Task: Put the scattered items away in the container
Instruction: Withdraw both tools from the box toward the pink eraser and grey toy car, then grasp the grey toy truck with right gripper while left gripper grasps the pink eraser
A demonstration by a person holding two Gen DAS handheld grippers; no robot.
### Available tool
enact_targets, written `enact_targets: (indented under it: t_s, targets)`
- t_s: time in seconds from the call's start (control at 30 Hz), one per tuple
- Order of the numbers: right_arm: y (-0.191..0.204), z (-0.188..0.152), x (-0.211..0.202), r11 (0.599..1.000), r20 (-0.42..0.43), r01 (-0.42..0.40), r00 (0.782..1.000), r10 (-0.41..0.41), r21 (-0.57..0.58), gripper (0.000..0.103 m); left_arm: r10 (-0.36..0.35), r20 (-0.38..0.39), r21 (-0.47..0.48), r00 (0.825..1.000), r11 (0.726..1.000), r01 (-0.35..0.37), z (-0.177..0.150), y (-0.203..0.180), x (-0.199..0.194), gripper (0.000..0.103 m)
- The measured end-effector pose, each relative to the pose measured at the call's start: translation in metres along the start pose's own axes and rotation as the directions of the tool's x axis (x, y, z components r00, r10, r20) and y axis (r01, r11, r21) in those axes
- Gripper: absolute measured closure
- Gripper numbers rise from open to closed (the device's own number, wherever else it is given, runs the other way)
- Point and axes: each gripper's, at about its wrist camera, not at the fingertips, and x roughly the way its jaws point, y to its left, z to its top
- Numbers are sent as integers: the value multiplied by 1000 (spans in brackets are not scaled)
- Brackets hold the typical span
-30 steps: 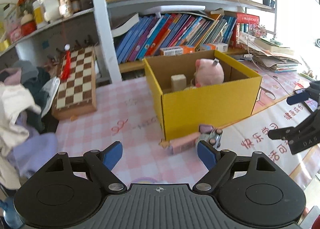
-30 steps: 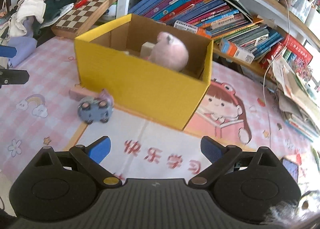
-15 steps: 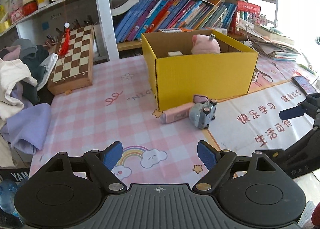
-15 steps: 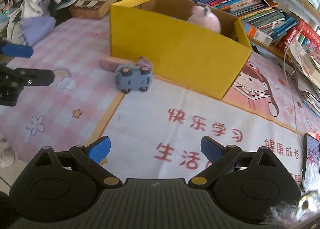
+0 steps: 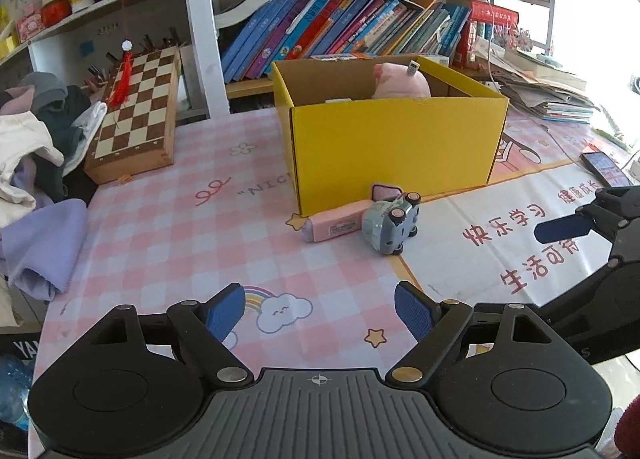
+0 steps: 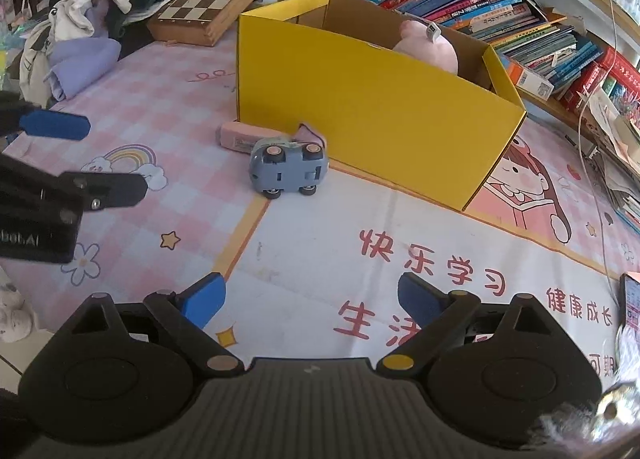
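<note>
Both grippers had drawn back and sunk lower over the past second; the left gripper (image 5: pixel 320 309) hung over the pink checked mat (image 5: pixel 160 227) with its blue pads wide apart and nothing between them; the right gripper (image 6: pixel 312 299) hung over the white part of the mat, likewise spread and empty. A second earlier both cameras had looked down into the box from close by; now the box stood farther off and the view was nearer its rim. That suggested a drop had just finished and the hands were lining up for the next pick.

Ahead of both tools lay the two loose things: a grey-blue toy car (image 5: pixel 390 225) tipped on its side, touching a pink eraser-like block (image 5: pixel 332 223) that lay against the front corner of the box; a small pink flap showed behind the car, too hidden to name.

The yellow cardboard box (image 5: pixel 392 147) stood open on the mat; inside it sat a pink plush toy (image 5: pixel 400 83) with a white tag, and a pale block (image 5: pixel 338 101) just showed over the rim; the rest of its floor was hidden.
</note>
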Motion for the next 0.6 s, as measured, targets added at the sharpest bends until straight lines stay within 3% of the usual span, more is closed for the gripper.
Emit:
enact_targets:
  t_s: [0.4, 0.6]
  targets:
    - [-10, 8, 8, 999, -5, -35, 999, 35, -29, 8, -4, -20, -19, 1000, 1000, 4, 5, -7, 14, 19]
    - [-11, 16, 17, 995, 0, -87, 996, 87, -39, 10, 28, -16, -45, 999, 999, -29, 7, -3, 16, 19]
